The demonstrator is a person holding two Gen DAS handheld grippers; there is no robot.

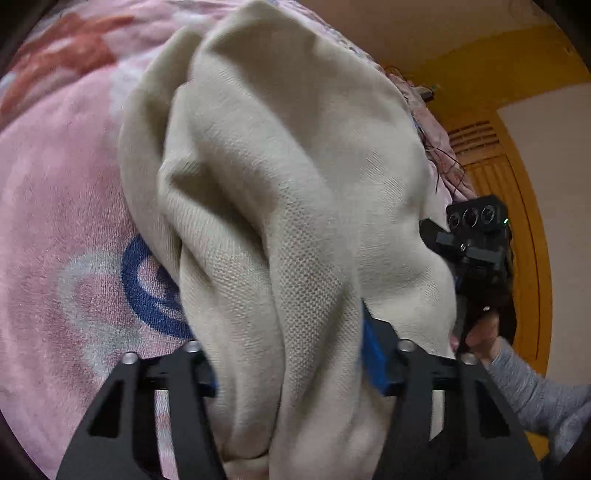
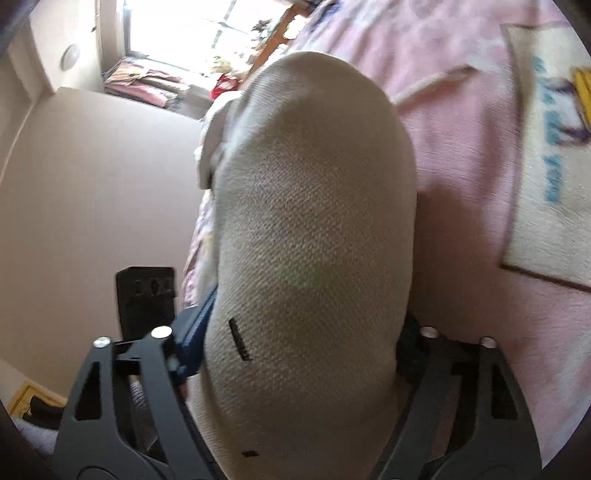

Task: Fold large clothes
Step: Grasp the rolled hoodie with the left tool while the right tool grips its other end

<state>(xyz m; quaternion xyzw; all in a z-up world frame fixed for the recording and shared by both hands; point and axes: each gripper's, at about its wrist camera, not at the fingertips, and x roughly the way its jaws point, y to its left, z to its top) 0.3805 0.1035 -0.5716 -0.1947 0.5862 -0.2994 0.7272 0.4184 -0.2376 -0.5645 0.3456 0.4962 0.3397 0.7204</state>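
Beige cloth (image 1: 280,221) is bunched between both grippers' jaws above the pink blanket (image 1: 55,203), fingertips hidden, grip unclear.

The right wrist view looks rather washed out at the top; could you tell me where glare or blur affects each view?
Right wrist view: the window is blown out, the cream garment stays sharp. Left wrist view: even light, the pink blanket smeared, fisheye bending the edges.
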